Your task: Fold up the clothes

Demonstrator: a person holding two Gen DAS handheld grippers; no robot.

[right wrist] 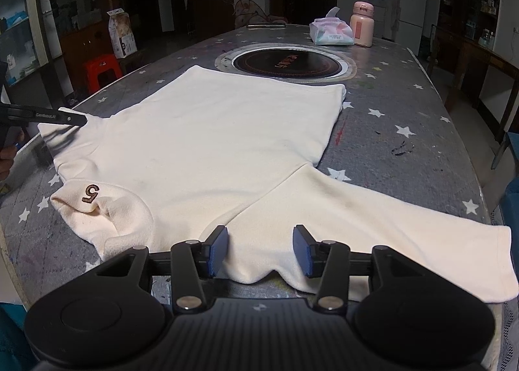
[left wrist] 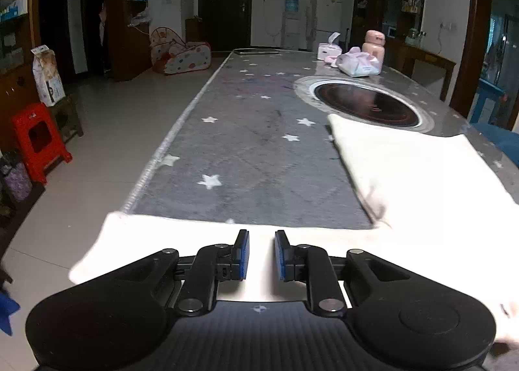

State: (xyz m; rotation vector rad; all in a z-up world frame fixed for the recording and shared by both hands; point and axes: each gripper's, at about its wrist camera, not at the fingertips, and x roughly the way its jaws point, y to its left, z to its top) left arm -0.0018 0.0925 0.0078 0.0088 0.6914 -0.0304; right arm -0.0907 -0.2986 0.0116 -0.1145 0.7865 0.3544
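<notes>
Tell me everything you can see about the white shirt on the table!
The white shirt is cream coloured and looks soft and thick, like fleece. It lies spread flat on the grey starry table, its straight hem near the round black cooktop. One sleeve stretches out sideways. A folded bit shows a brown number 5. The right gripper is open over the near edge, and the left gripper, also open, is at the other sleeve.

Both grippers' jaws parted
</notes>
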